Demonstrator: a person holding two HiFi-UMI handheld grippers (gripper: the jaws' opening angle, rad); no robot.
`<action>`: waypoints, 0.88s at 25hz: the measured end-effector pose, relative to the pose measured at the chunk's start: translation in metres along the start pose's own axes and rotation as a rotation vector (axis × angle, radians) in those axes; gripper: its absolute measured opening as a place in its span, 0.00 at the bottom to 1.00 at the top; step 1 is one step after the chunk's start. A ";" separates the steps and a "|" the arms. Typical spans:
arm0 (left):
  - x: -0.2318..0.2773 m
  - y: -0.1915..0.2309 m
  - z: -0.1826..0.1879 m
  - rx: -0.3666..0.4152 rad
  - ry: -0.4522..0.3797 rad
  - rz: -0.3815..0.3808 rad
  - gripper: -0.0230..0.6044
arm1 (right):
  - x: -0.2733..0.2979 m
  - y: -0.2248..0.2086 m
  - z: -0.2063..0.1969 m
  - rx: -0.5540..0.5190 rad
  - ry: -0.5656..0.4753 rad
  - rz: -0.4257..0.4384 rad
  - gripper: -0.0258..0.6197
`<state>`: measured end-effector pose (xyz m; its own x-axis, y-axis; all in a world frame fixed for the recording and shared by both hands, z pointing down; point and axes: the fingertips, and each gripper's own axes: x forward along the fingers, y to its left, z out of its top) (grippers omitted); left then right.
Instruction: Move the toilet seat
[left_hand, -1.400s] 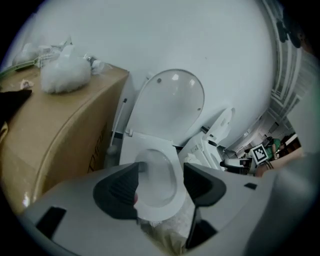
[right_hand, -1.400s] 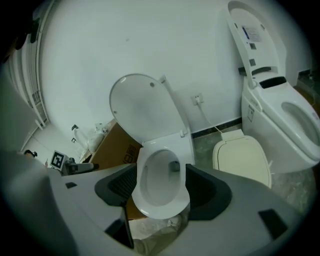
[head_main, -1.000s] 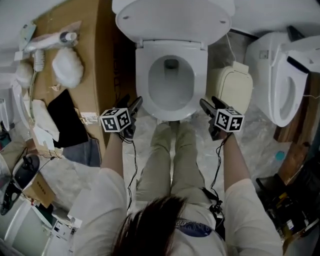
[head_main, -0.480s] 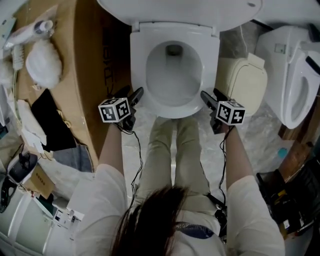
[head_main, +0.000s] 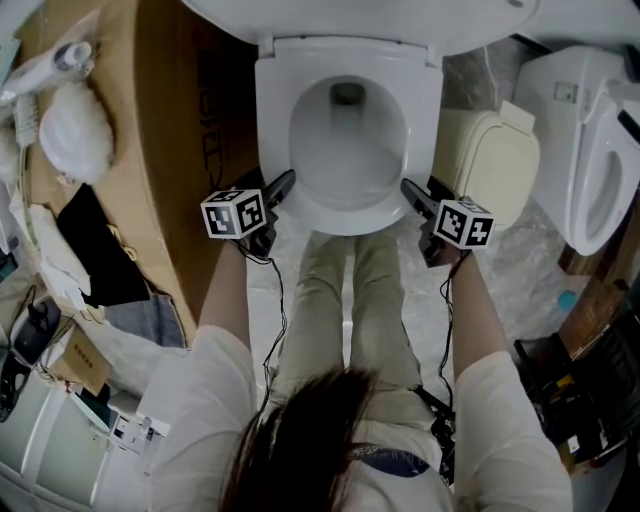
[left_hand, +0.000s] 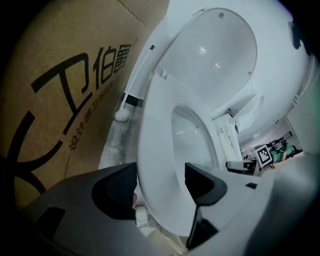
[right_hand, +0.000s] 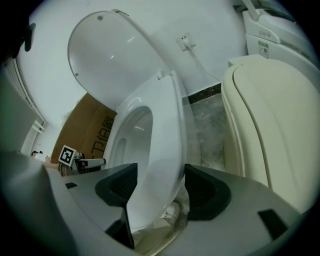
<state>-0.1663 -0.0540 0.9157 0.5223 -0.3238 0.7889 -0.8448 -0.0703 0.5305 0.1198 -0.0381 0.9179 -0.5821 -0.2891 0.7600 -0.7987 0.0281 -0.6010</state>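
The floor (head_main: 525, 270) is pale, marbled stone under a crinkled clear sheet, and the wall (right_hand: 210, 25) behind is plain white with a cable running down it. A big brown cardboard box (head_main: 170, 130) with dark print stands just outside the left tool (left_hand: 161, 182). A cream-coloured closed toilet (head_main: 495, 160) sits just outside the right tool (right_hand: 161, 185), with another white toilet (head_main: 590, 150) beyond that.

The toilet seat (head_main: 272, 130) lies down flat on the bowl, directly between the two tools. Its lid (head_main: 350, 20) is raised at the far end. The seat is an oval ring. Its long axis runs from the hinge by the lid straight back toward the person, and its rounded front end points at the person's legs (head_main: 350, 290).

Each tool reaches in from one side at that front end. The left tool's jaws stand apart, astride the seat's left front rim, which fills the gap between them. The right tool's jaws likewise stand apart around the right front rim. Neither tool shows a clear pinch on the rim.
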 end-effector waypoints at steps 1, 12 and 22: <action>-0.001 0.000 0.000 -0.007 -0.002 -0.004 0.49 | 0.000 0.001 0.002 0.005 0.000 0.006 0.52; -0.010 -0.011 0.005 -0.071 0.012 -0.018 0.52 | -0.013 0.010 0.009 0.120 -0.067 0.054 0.47; -0.031 -0.020 0.010 -0.123 -0.007 -0.040 0.52 | -0.035 0.028 0.018 0.182 -0.099 0.100 0.46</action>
<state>-0.1671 -0.0525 0.8778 0.5542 -0.3298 0.7643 -0.8023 0.0329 0.5960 0.1211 -0.0446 0.8698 -0.6322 -0.3863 0.6716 -0.6917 -0.1092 -0.7139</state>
